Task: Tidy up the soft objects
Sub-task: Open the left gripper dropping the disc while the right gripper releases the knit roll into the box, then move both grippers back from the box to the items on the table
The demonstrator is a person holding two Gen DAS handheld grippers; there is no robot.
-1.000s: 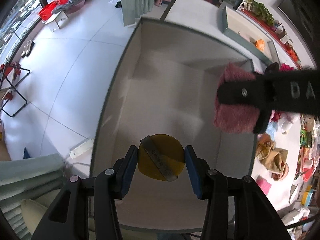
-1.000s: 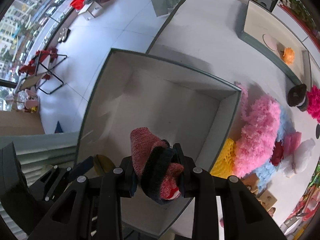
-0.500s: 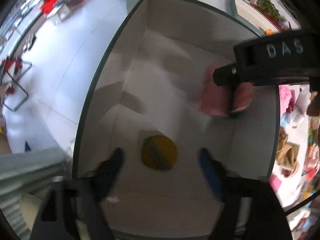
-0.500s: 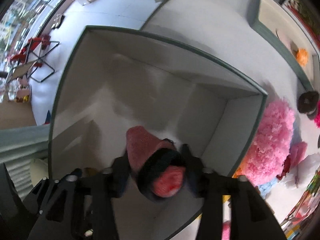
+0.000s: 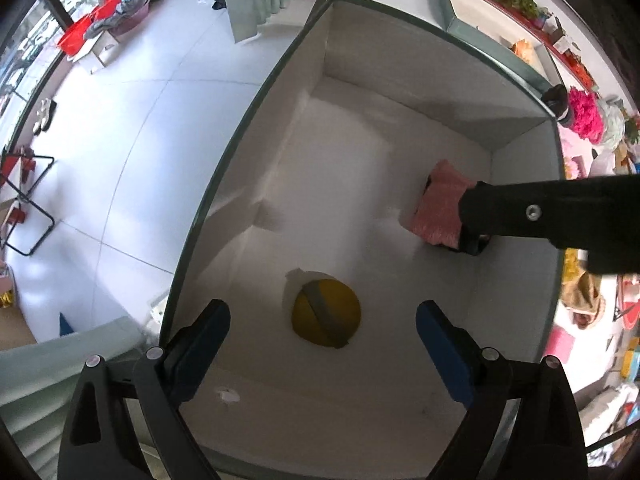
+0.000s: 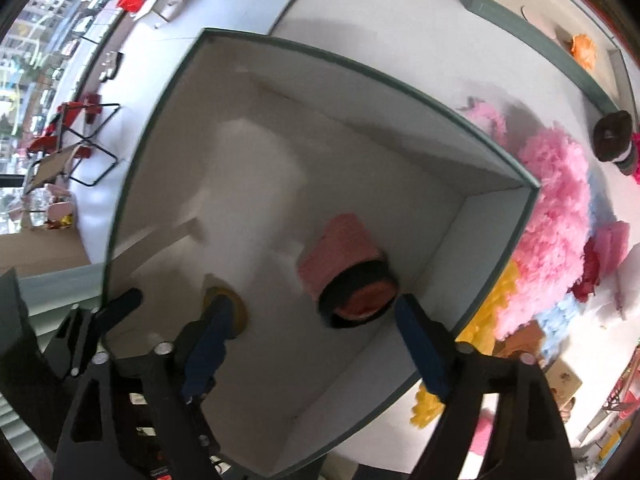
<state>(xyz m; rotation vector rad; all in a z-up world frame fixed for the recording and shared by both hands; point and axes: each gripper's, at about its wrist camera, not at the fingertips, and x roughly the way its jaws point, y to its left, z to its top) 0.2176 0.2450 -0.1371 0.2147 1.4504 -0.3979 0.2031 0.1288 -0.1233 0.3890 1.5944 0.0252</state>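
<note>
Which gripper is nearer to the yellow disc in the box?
Left. The left gripper brackets the yellow disc, open; the right gripper is beside the pink knitted item.

Black claw point(image 5: 322, 330) frames, blue pads point(image 5: 442, 350), silver screws.

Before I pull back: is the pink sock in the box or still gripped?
In the box. The pink sock lies on its floor; the right gripper is open.
</note>
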